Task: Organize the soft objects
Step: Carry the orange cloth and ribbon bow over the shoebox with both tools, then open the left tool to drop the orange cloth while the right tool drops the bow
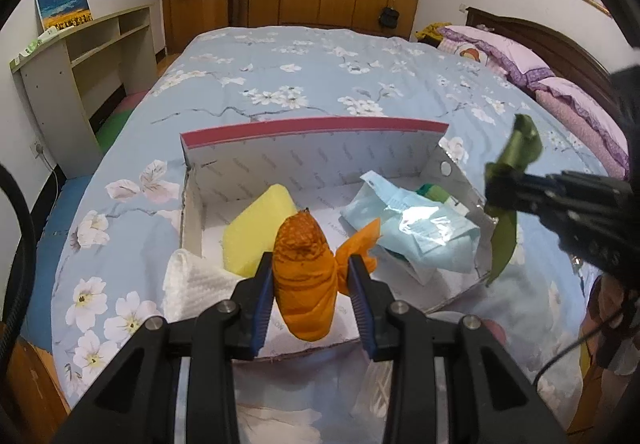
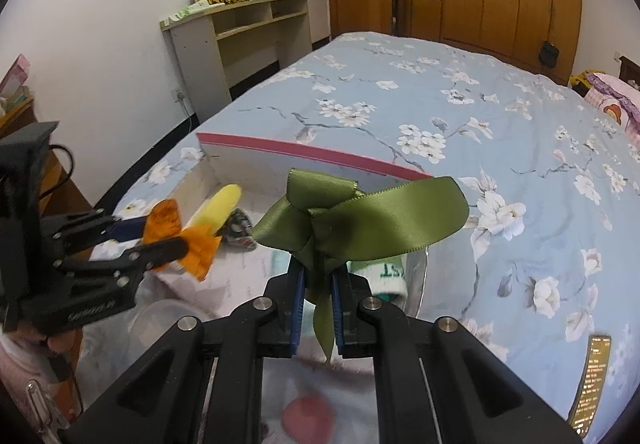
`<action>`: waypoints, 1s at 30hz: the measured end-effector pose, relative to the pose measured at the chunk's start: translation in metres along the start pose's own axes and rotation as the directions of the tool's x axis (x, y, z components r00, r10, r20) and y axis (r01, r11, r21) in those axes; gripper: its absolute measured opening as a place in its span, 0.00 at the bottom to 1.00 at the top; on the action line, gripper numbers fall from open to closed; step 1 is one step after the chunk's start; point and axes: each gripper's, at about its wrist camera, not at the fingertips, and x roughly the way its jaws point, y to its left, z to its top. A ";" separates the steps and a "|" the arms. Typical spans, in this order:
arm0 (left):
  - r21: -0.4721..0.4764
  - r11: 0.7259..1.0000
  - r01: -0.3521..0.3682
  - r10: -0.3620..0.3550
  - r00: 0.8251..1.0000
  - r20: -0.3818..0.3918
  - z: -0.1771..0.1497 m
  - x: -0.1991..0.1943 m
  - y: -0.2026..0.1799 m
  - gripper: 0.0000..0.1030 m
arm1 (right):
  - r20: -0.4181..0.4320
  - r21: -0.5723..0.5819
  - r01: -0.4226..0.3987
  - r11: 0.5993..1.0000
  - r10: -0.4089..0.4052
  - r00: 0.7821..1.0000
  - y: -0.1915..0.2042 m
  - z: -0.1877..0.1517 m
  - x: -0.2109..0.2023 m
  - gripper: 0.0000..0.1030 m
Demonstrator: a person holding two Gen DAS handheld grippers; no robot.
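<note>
- In the left wrist view the left gripper (image 1: pixel 314 280) fills the lower middle of the frame, its blue pads pressed on either side of an orange cloth bundle (image 1: pixel 306 276) that stands between them.
- Behind the bundle sits an open cardboard box (image 1: pixel 312 132) with a pink rim, in the middle of the frame on the blue floral bedspread (image 1: pixel 320 72).
- This view looks into the box: a yellow sponge (image 1: pixel 256 228) at its left side, a pale blue plastic packet (image 1: pixel 416 228) at its right.
- A white textured cloth (image 1: pixel 192 284) lies at the box's lower left corner.
- At the right edge of this view the right gripper (image 1: pixel 494 190) reaches in, nipping a green satin ribbon (image 1: pixel 520 148) above the box's right wall.
- The right wrist view shows that grip up close: the right gripper (image 2: pixel 318 280) is closed tight on the ribbon (image 2: pixel 360 220) just below its knot, loops spread above and one tail hanging down between the fingers.
- Only this view shows a white sock with green lettering (image 2: pixel 384 276) right of the fingers, and a phone with a lit screen (image 2: pixel 592 384) at the lower right.
- At its left the left gripper (image 2: pixel 176 238) appears side-on, with the orange bundle (image 2: pixel 192 236) in its jaws.
</note>
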 end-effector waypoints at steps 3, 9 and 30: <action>0.002 1.000 0.000 0.000 1.000 -0.006 0.000 0.005 -0.001 0.36 | -0.017 0.008 0.011 1.000 -0.010 1.000 -0.005 0.004 0.015 0.12; -0.003 1.000 -0.007 0.007 0.999 -0.033 -0.003 0.021 0.001 0.36 | -0.043 0.015 0.012 1.000 -0.011 0.999 -0.012 0.008 0.039 0.12; -0.028 0.999 -0.023 0.022 0.999 -0.036 -0.005 0.018 0.004 0.53 | -0.041 0.019 0.037 0.999 -0.036 0.998 -0.015 0.006 0.051 0.45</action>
